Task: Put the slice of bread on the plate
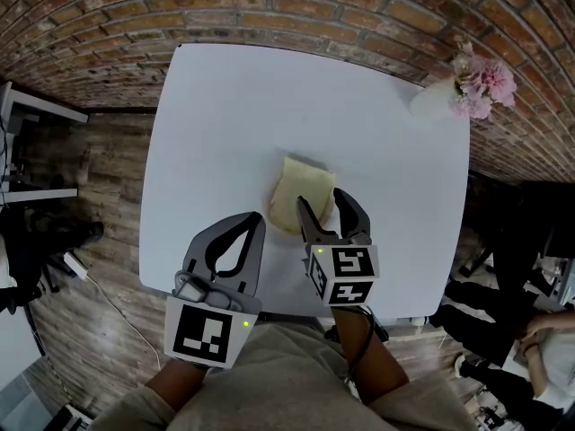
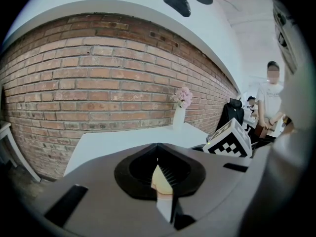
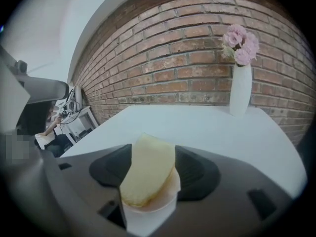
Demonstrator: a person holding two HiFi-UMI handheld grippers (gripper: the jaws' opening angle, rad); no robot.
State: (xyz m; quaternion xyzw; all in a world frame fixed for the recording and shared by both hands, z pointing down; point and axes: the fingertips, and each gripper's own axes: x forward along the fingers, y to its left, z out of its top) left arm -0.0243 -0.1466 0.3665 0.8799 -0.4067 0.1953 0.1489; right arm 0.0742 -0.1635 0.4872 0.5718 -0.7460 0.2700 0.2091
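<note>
Near the middle of the white worktop the slice of bread lies on a pale plate, a little below the frame's centre in the head view. At the slice's lower right corner the right gripper has its jaws set wide, one on each side of that end. In the right gripper view the bread fills the gap between the dark pads, and neither pad visibly presses on it. Lower left of the bread, apart from it, the left gripper has its jaws drawn together on nothing. A vase of pink flowers stands at the worktop's upper right corner.
</note>
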